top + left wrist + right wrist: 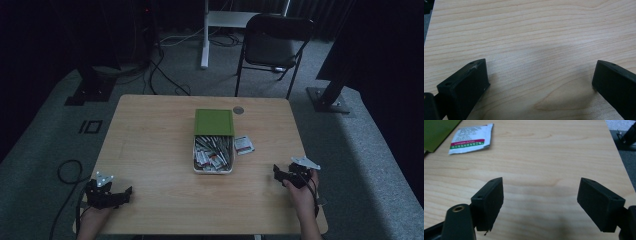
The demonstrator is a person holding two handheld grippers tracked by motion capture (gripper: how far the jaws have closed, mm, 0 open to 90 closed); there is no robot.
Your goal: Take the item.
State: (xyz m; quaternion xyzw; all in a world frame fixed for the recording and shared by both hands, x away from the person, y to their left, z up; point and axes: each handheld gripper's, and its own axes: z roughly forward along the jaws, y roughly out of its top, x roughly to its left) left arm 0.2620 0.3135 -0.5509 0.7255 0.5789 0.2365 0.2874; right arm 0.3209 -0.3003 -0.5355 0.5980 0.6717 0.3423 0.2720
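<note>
While both grippers' fingers point(464, 85) gape wide and empty over the table point(150, 145), the packet's point(470, 138) print stays unreadable.

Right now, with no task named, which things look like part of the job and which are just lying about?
Likely in play:
left claw, open
right claw, open
box of packets
green lid
loose packet

Lying about:
chair
floor cables
round table grommet

Lower left of the high view: left gripper point(126, 192), jaws spread wide. Lower right: right gripper point(276, 171), jaws also wide apart, each hand-held.
</note>
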